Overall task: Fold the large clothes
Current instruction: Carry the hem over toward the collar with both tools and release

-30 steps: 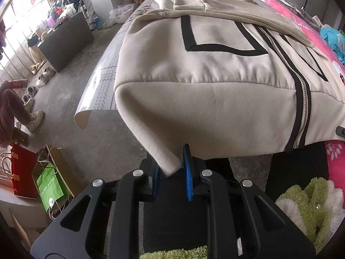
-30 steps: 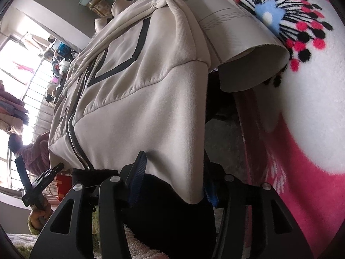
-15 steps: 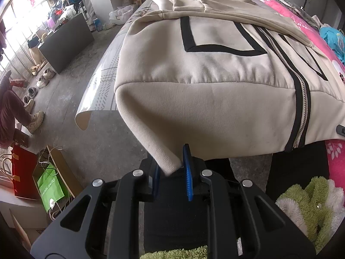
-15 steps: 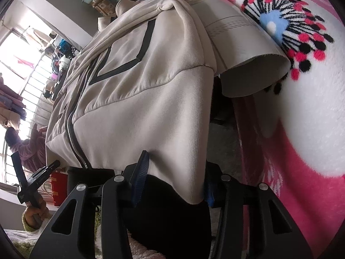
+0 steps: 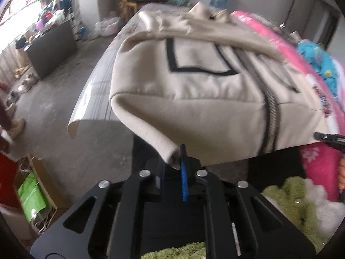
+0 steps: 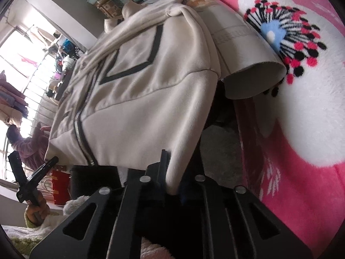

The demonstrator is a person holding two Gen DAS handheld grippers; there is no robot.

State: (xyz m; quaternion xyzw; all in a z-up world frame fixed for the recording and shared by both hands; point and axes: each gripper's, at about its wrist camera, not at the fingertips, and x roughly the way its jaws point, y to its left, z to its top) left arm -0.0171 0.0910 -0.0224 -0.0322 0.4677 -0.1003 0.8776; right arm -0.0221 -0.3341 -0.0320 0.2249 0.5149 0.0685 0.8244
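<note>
I have the cream zip-up jacket (image 5: pixel 194 90) by its bottom hem, one corner in each hand. It lies front-up on the bed, over a pale sheet (image 5: pixel 94 99) and beside a pink fleece blanket (image 6: pixel 301 129), with the hem band hanging off the near edge toward me. The zipper (image 6: pixel 80 129) is closed and the sleeves look already laid across the chest, so I judge the side folds done and the lengthwise fold the step in hand.

My left gripper (image 5: pixel 175 164) has the hem's left corner between its blue pads; its jaws are closing on the cloth and already pinch it. My right gripper (image 6: pixel 172 179) has its jaws together on the hem's right corner, the fabric coming down in a narrow tongue between them. From the right wrist view I see my left gripper (image 6: pixel 32 179) held out at the far end of the hem.

Next, as I judge it, both hands should lift together and carry the hem up and over toward the collar, keeping the edge taut and level so the fold lands square. The risk is uneven pull: if one corner leads, the zipper line will skew, and the thick ribbed band could slip from a shallow pinch.
</note>
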